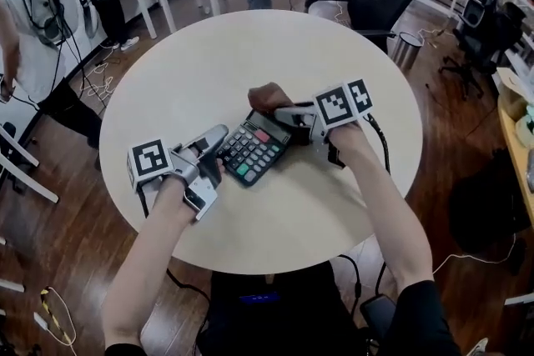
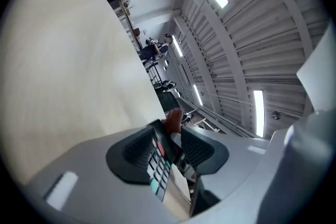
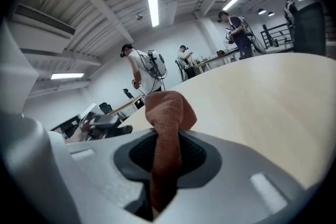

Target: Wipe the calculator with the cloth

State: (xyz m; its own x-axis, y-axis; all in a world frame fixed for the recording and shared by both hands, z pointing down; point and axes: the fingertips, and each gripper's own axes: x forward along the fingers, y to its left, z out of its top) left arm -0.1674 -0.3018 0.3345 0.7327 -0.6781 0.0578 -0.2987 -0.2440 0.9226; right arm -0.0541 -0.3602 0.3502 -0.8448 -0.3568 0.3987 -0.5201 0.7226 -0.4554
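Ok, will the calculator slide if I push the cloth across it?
Likely: the calculator looks light, flat on the smooth table. The left tool straddles its edge without pinching, so it may skid. The cloth folds limply, so pushes stay soft.

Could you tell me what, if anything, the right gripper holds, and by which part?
The right gripper holds the brown cloth, pinched along a fold between its fingers, bunched end sticking out.

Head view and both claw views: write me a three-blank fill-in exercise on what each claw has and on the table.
The left claw has the ___ standing between its jaws.
The right claw is shut on a reddish-brown ___.
The pale table has a top that is ___ in shape.
Missing words: calculator; cloth; round.
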